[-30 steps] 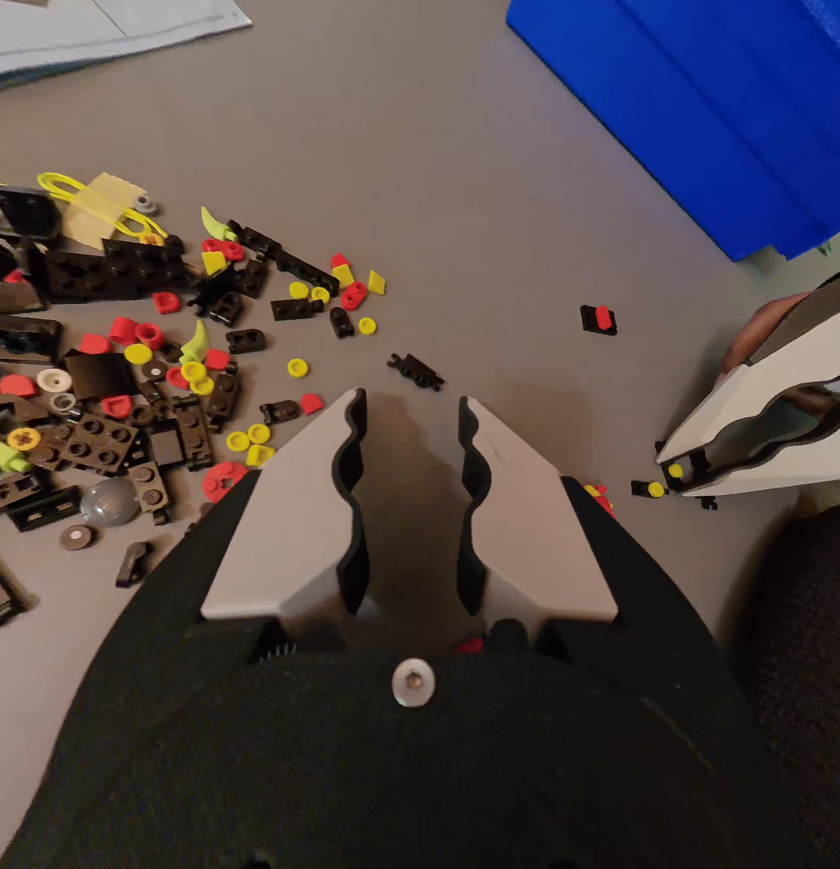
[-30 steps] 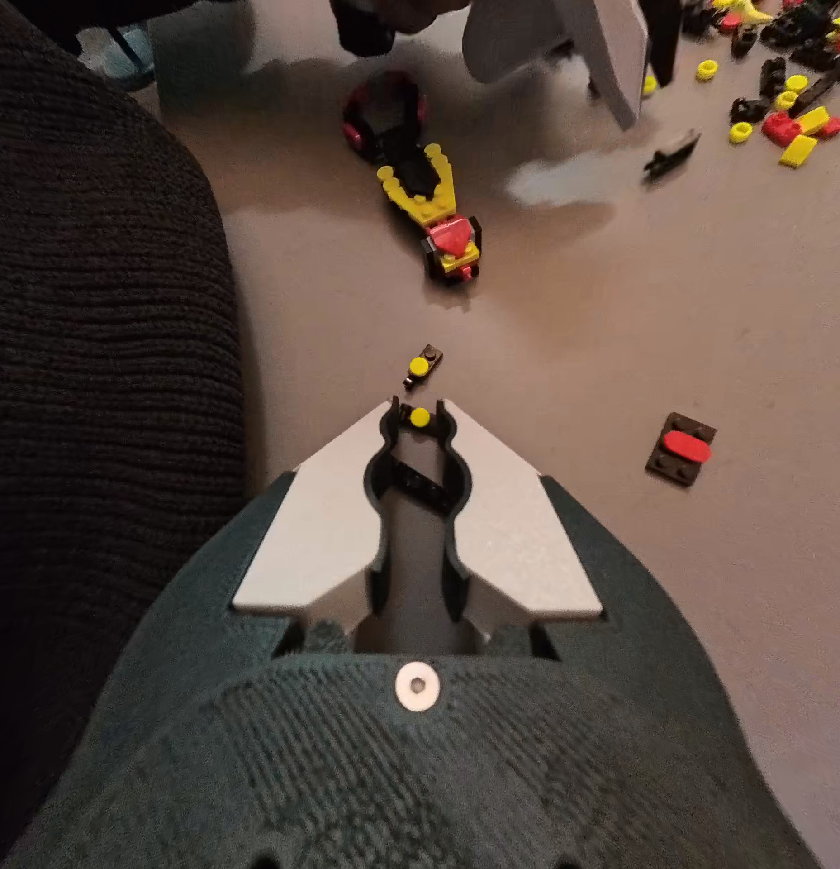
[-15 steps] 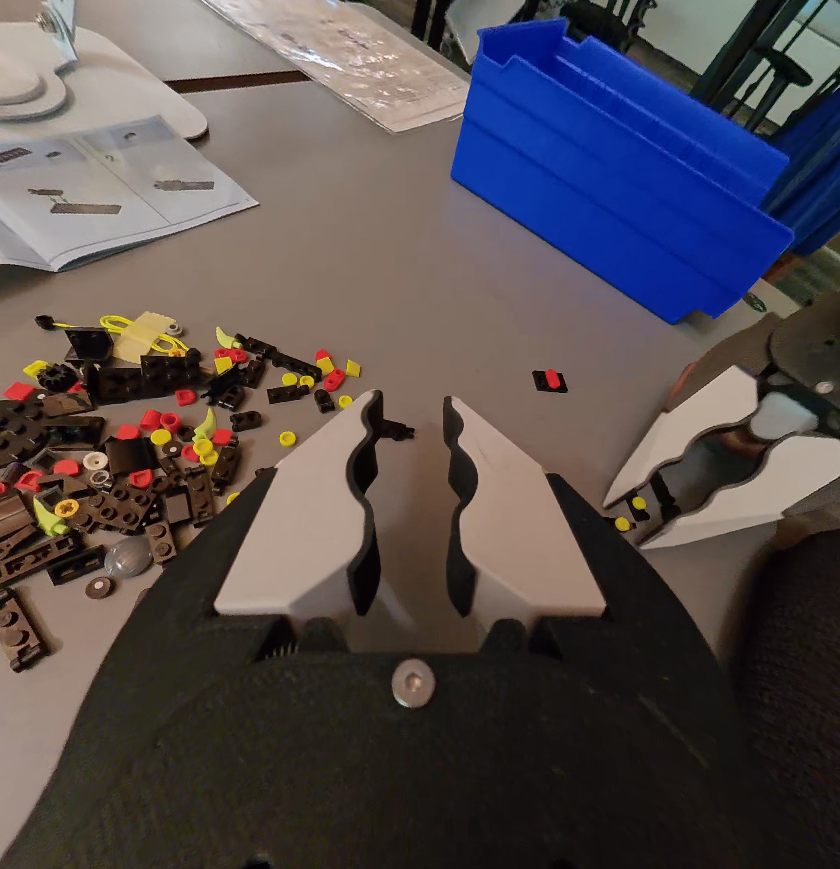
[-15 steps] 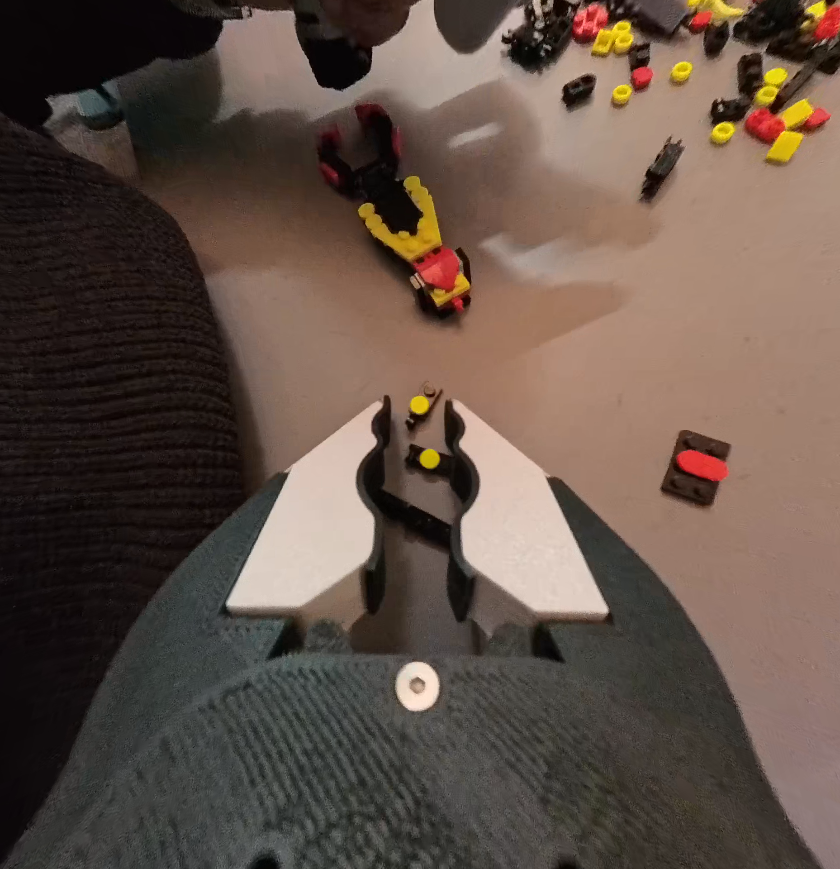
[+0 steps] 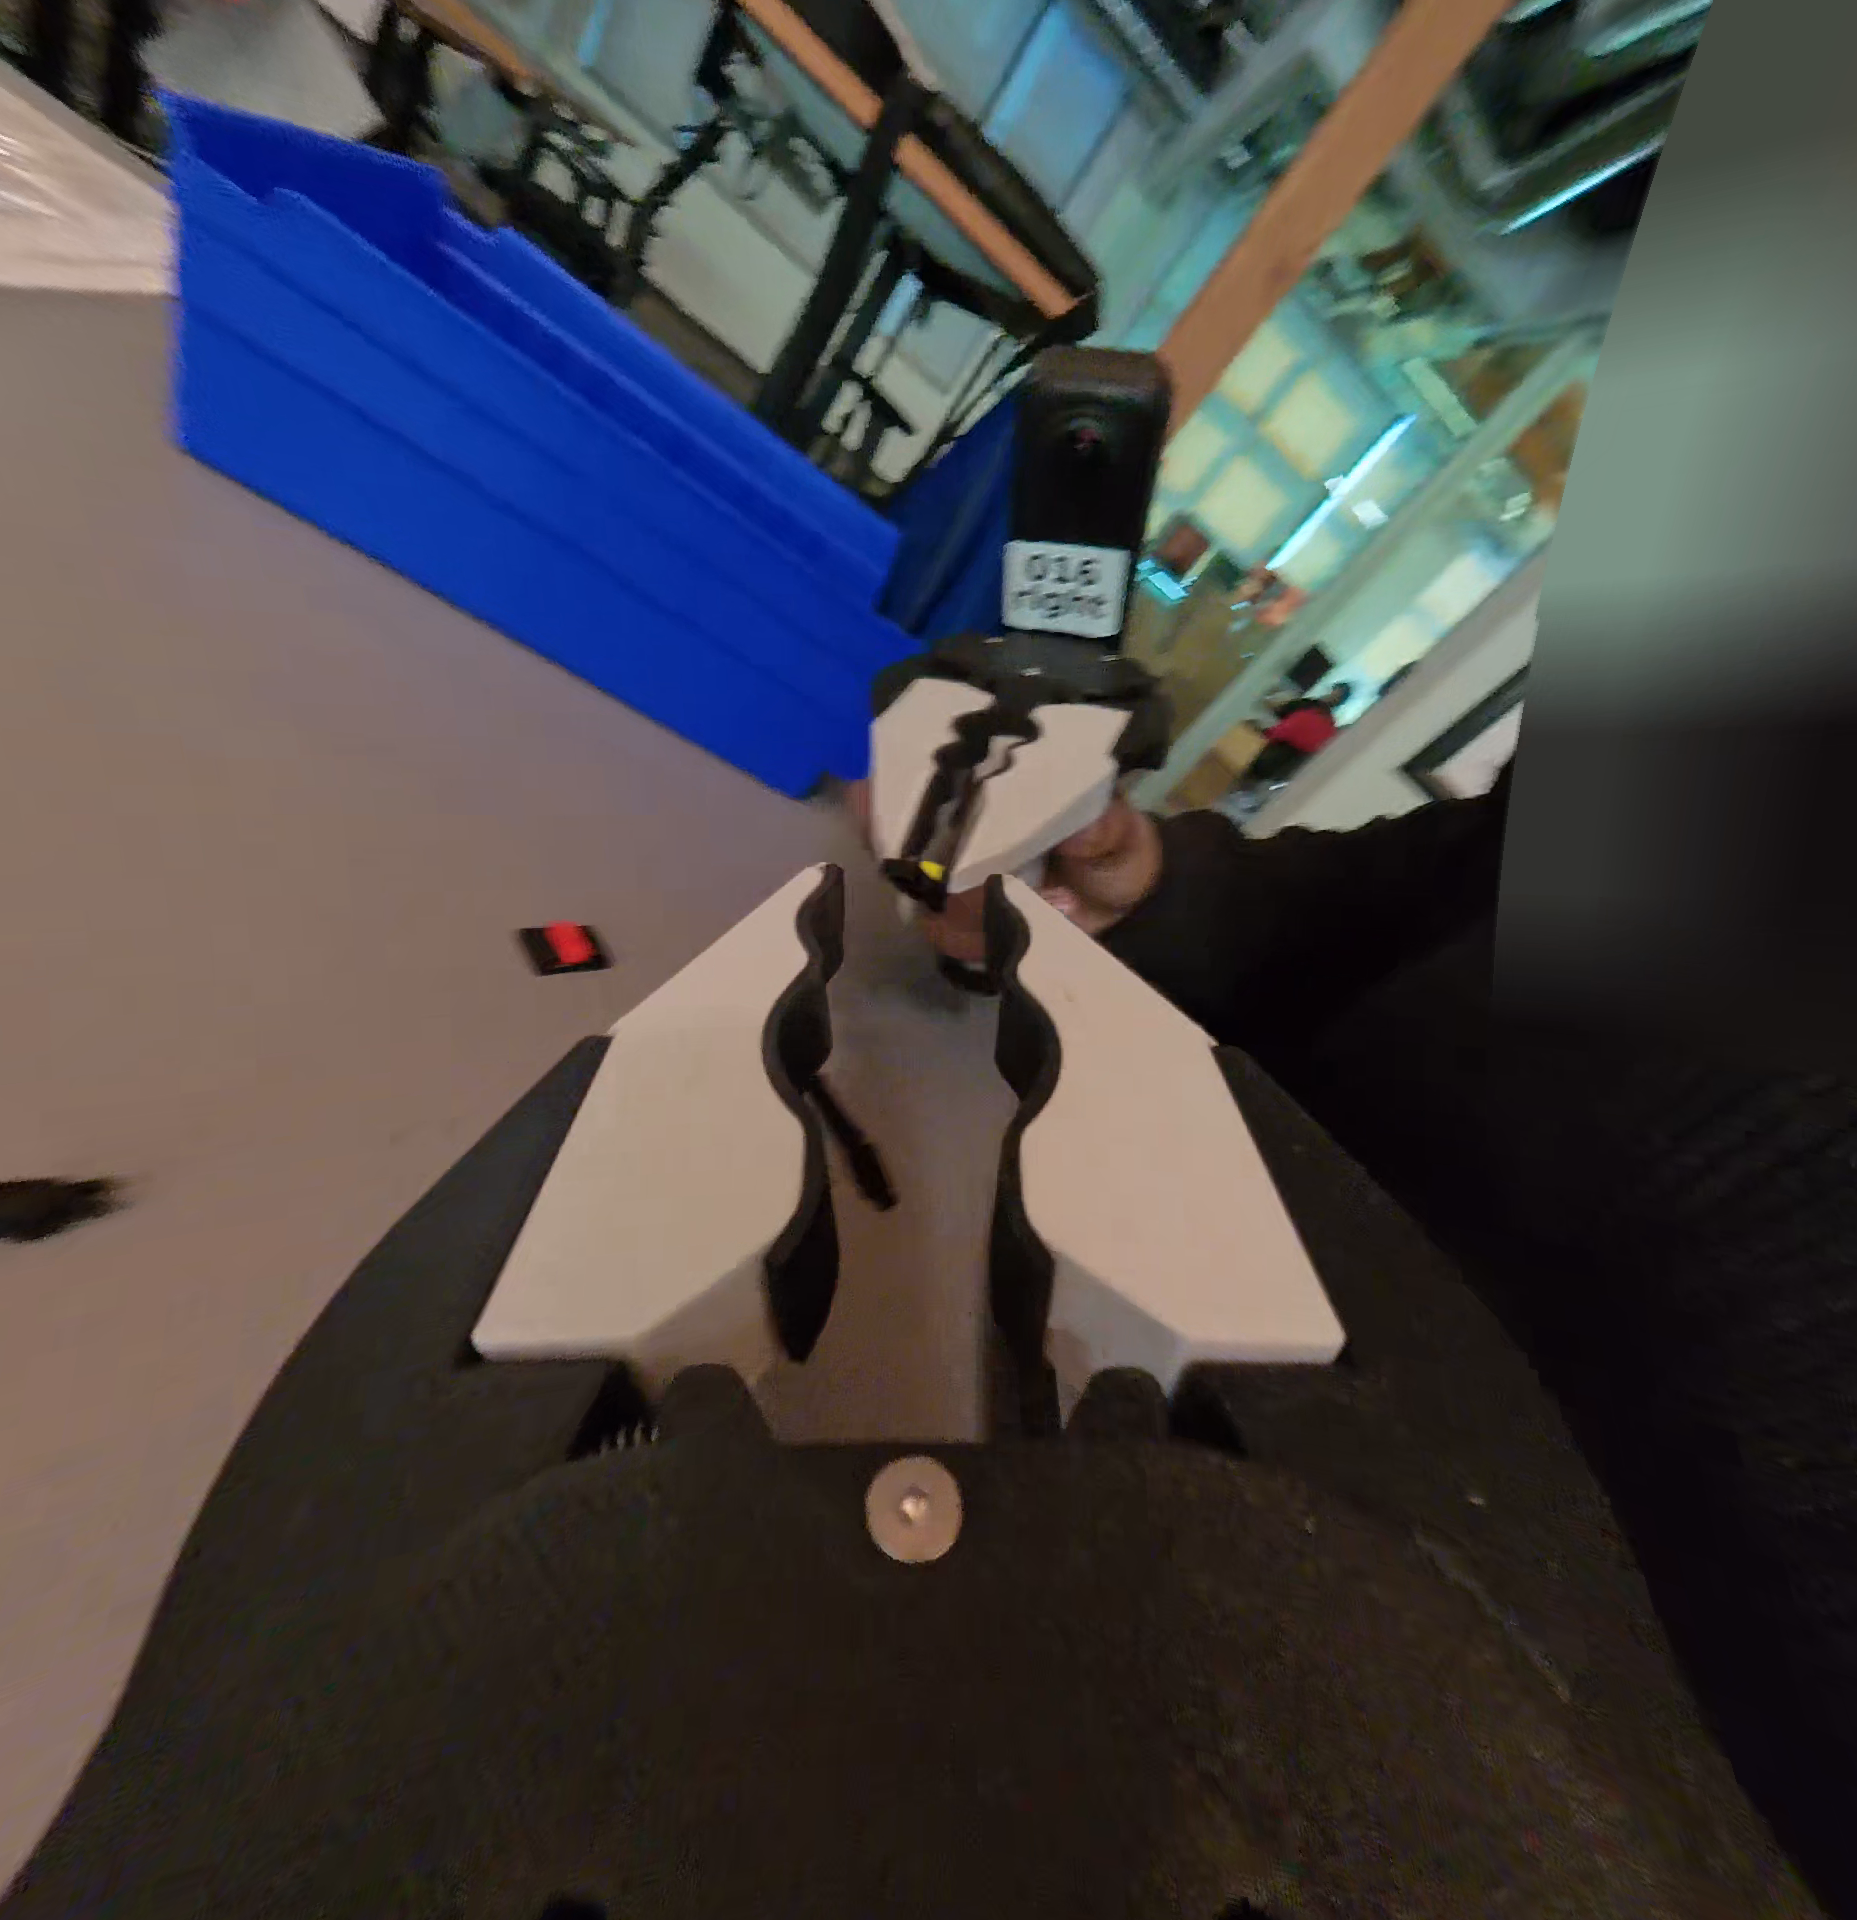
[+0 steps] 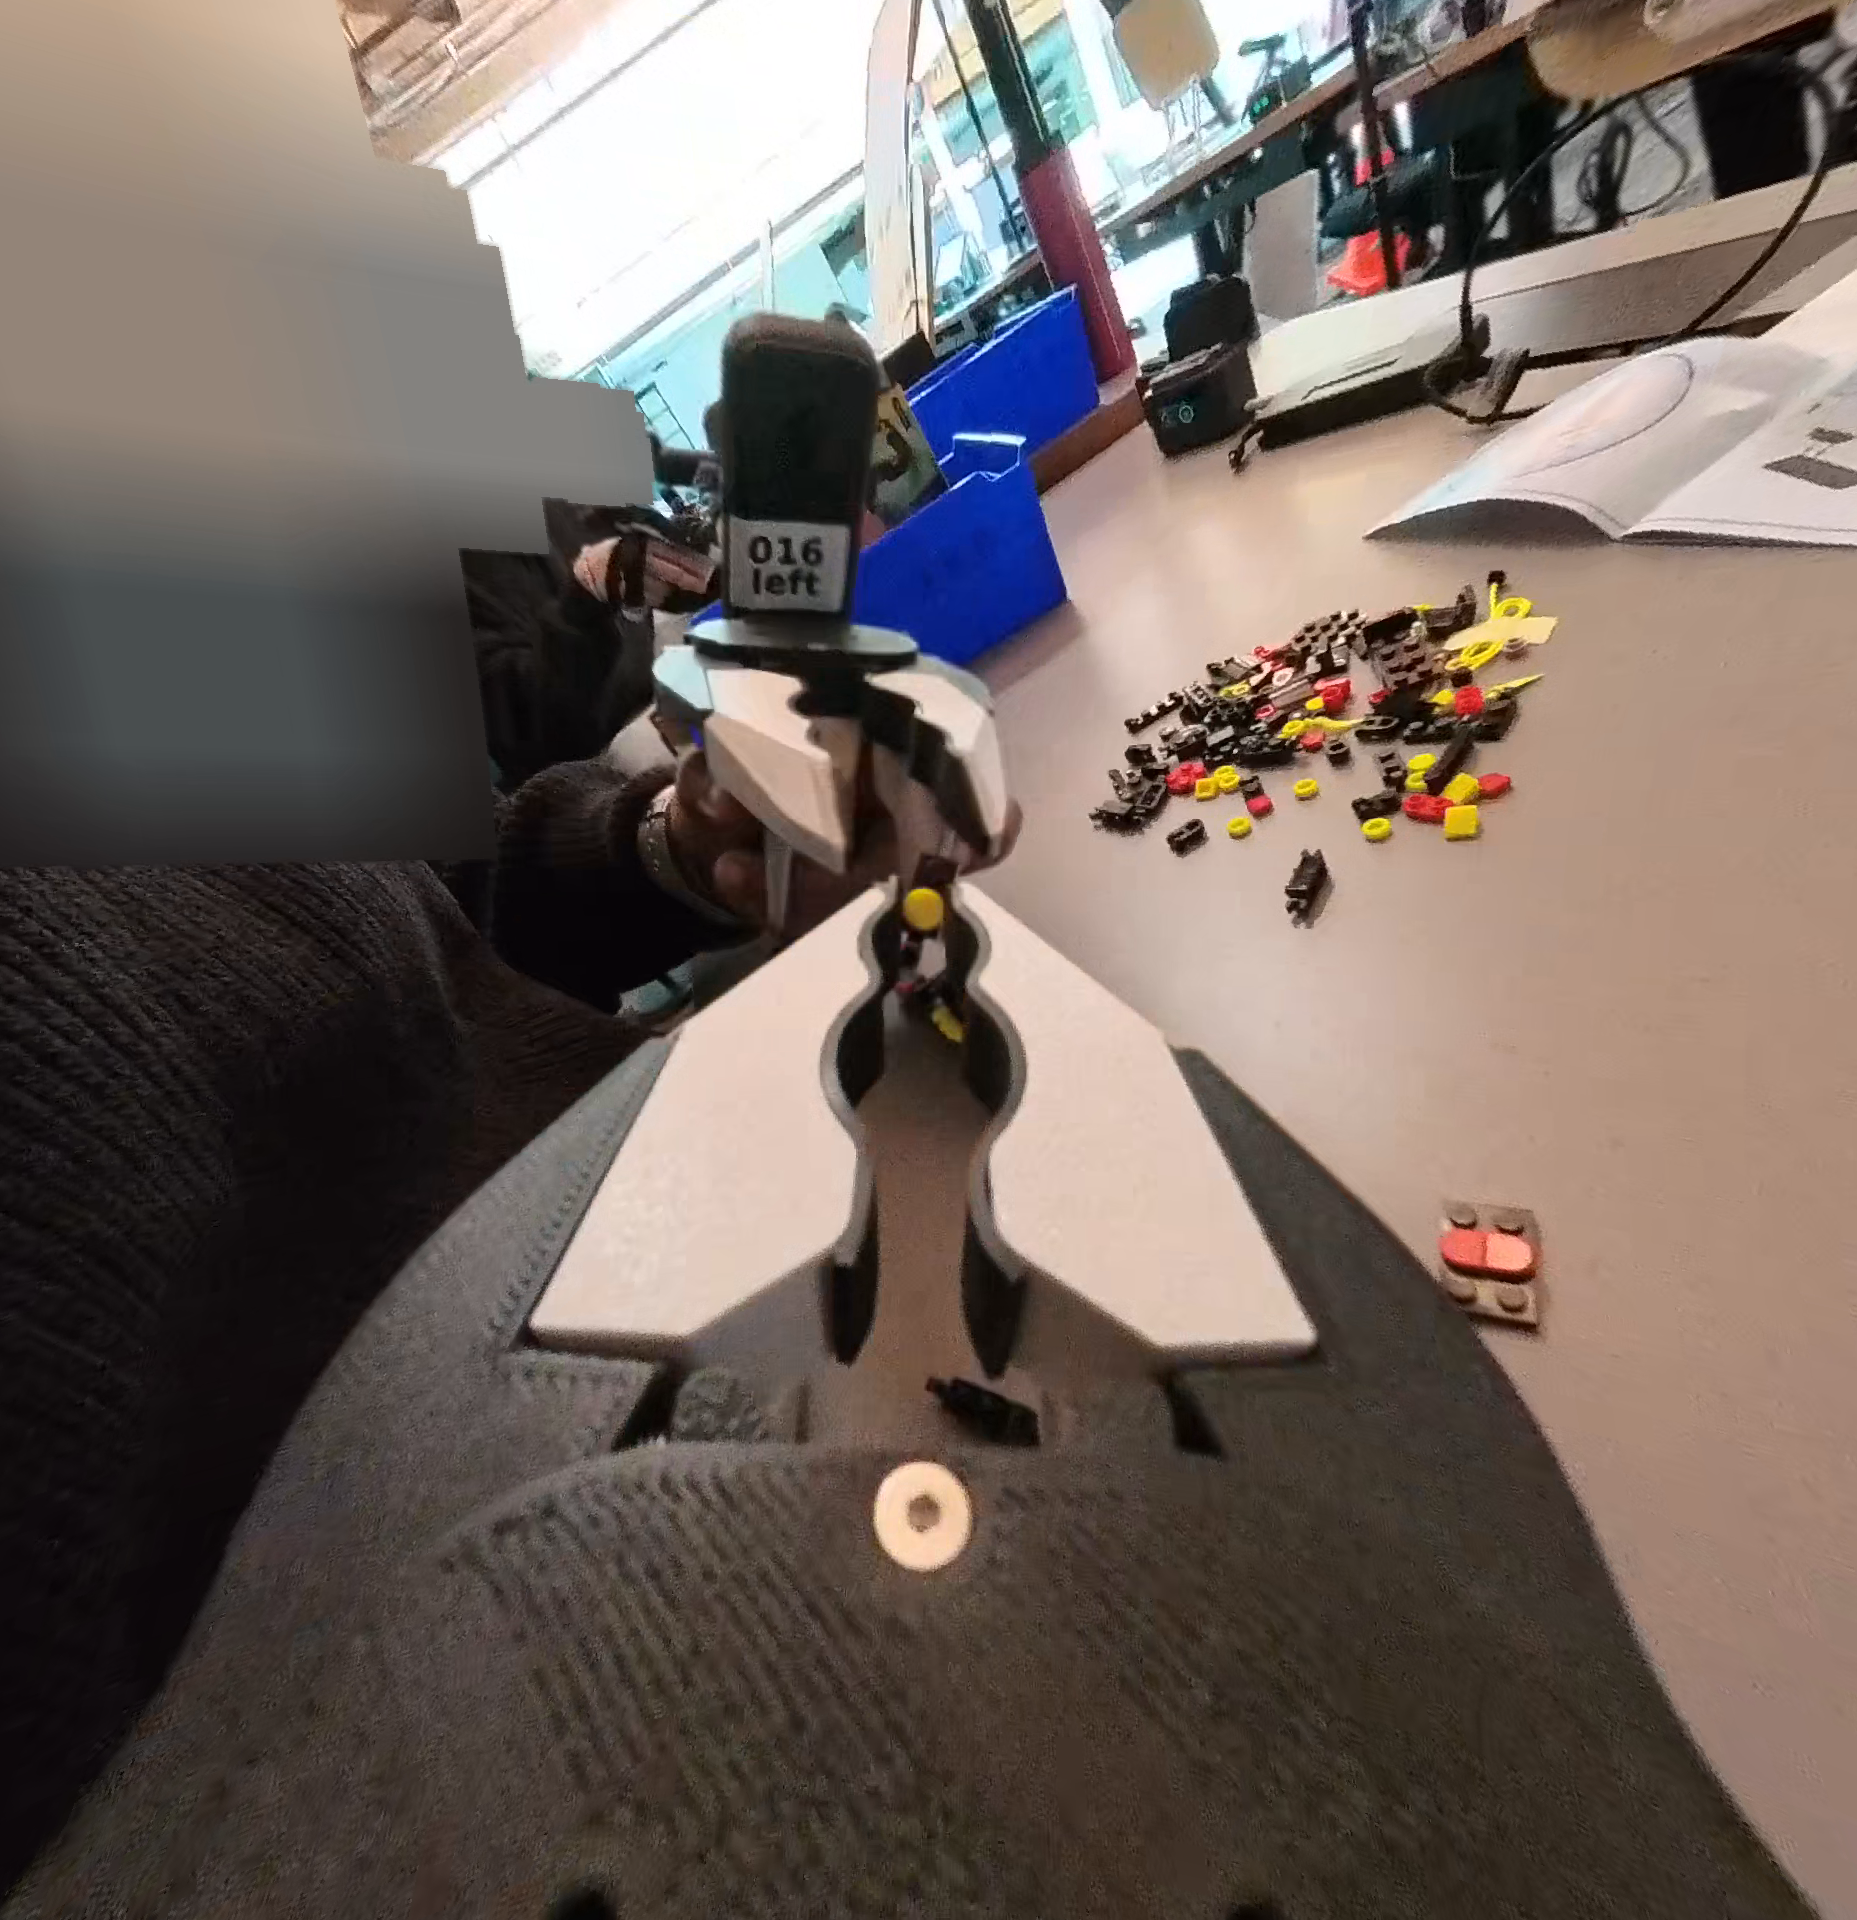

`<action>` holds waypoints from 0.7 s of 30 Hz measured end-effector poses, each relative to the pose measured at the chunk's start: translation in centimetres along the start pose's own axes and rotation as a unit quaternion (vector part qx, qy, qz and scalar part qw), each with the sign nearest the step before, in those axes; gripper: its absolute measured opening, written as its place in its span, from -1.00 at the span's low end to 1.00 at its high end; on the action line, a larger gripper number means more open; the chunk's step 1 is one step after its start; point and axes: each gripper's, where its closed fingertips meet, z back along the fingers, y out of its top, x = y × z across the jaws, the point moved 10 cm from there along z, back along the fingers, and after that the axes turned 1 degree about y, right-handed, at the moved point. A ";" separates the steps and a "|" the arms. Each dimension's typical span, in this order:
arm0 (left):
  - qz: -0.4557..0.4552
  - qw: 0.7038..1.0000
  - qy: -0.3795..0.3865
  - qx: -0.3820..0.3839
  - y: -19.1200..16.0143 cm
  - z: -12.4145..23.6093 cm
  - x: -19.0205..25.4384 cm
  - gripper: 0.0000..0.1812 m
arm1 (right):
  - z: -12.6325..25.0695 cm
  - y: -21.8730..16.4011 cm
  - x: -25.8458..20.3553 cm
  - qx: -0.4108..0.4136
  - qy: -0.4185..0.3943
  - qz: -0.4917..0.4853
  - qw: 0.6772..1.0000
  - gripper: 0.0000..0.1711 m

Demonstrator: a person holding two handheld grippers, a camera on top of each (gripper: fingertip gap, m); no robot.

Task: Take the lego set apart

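Right gripper (image 6: 919, 914), wavy black pads on matte white wedges, pinching a small black lego piece (image 6: 921, 940) with a round yellow stud, raised off the smooth grey table (image 6: 1526, 1039). Facing it tip to tip: left gripper (image 5: 911, 894), jaws spread, empty. Loose glossy bricks (image 6: 1339, 727) heaped well apart.

Blue bin (image 5: 508, 436) — loose pieces (image 6: 1350, 717) black, red, yellow — grey table (image 5: 228, 779).

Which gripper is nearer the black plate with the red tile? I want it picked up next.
Right, probably. The right gripper is raised, with the black plate with the red tile beside its fingers; the left gripper hangs farther off, facing the right one.
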 end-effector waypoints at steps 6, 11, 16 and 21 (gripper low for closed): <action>0.073 0.995 -0.060 0.021 0.0 -0.2 0.0 -0.78 | -0.4 0.2 -1.0 0.025 0.044 0.003 0.999 -0.93; 0.089 0.991 -0.093 0.030 0.0 -0.1 0.2 -0.84 | -0.3 0.4 -1.1 0.051 0.056 -0.014 0.997 -0.93; 0.100 0.988 -0.109 0.038 0.0 -0.1 0.3 -0.94 | -0.4 0.2 -1.1 0.044 0.063 -0.019 0.997 -0.93; 0.093 0.989 -0.112 0.034 0.1 0.0 0.4 -0.94 | -0.4 0.3 -1.3 0.045 0.065 -0.019 0.997 -0.94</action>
